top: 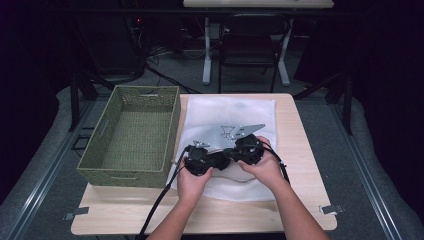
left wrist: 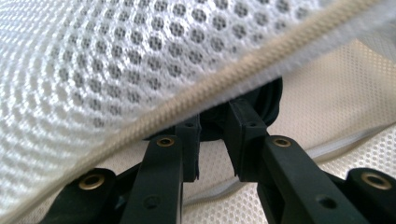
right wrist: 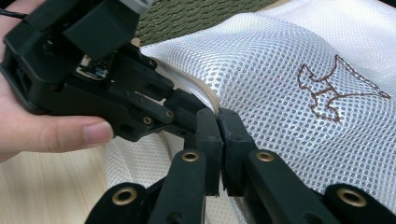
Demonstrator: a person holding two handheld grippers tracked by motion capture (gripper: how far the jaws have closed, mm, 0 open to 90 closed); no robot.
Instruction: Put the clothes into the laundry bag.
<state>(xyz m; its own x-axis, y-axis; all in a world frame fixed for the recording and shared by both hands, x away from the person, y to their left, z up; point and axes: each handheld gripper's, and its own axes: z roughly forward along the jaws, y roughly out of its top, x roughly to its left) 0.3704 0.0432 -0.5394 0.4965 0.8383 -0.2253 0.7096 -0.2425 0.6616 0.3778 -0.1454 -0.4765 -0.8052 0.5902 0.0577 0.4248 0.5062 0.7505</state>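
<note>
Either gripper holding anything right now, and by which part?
Right gripper is shut on the white mesh laundry bag at its beige zipper edge. Left gripper: jaws slightly apart under the zipper, grip unclear.

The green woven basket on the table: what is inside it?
The green woven basket looks empty: its woven floor and far walls show bare. The strip just behind its near wall is hidden. Beside it lies the white mesh bag, held at its zipper edge by both tongs.

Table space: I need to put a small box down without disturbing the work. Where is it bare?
The wood strip along the table to the right of the white mesh bag is bare, and so is the near edge on both sides of the forearms. The woven basket is empty. It is crowded where the left gripper and right gripper meet.
</note>
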